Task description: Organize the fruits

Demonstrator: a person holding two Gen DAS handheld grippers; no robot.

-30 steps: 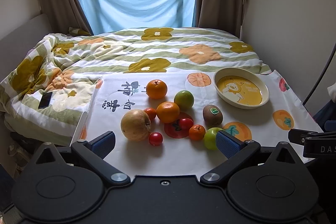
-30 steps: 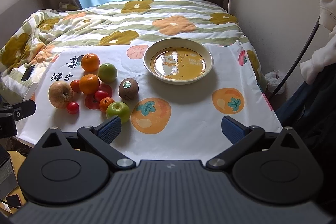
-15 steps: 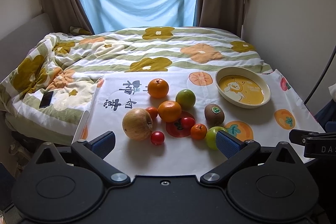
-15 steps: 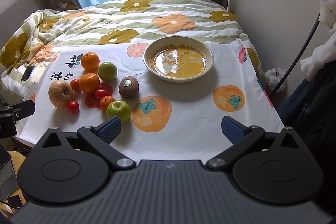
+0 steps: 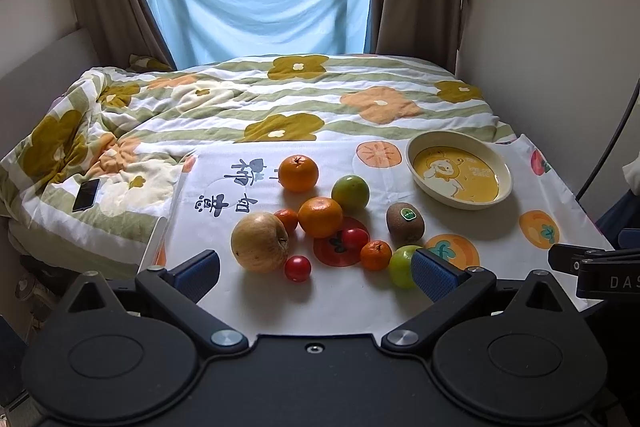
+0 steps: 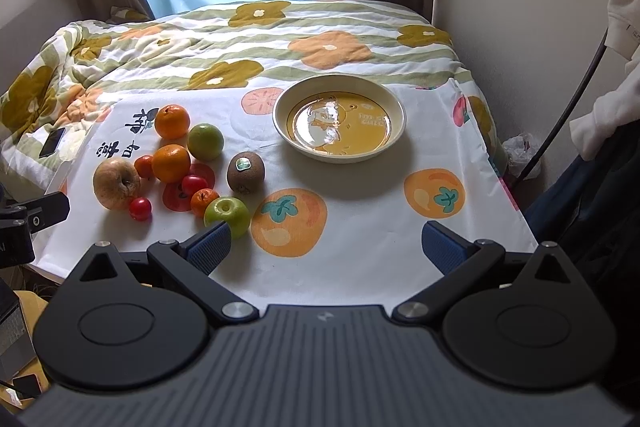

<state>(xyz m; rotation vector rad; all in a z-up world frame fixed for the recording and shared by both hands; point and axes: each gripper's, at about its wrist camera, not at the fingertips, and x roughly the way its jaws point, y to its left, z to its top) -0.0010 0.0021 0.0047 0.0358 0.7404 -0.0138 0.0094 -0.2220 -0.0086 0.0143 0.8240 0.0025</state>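
Note:
A cluster of fruit lies on the white fruit-print cloth (image 5: 360, 299): a large yellowish apple (image 5: 259, 242), two oranges (image 5: 298, 173) (image 5: 320, 217), a round green fruit (image 5: 350, 192), a kiwi (image 5: 405, 222) with a sticker, small tomatoes (image 5: 297, 268), a small mandarin (image 5: 375, 255) and a green apple (image 5: 402, 265). A cream bowl (image 5: 416, 163) with a yellow cartoon base stands empty at the right. My left gripper (image 5: 316, 269) hangs open just short of the cluster. My right gripper (image 6: 326, 247) is open too, with its left pad beside the green apple (image 6: 227, 213) and the bowl (image 6: 396, 131) ahead.
The cloth covers a low table at the foot of a bed with a flowered quilt (image 5: 280, 99). A phone (image 5: 86, 195) lies on the quilt at left. A wall (image 5: 560, 47) runs along the right side, with a cable (image 6: 568, 107) and a pale sleeve (image 6: 624, 27) near it.
Both grippers have crept slightly forward towards the table; the fruit and bowl appear a little nearer. Nothing on the cloth has moved.

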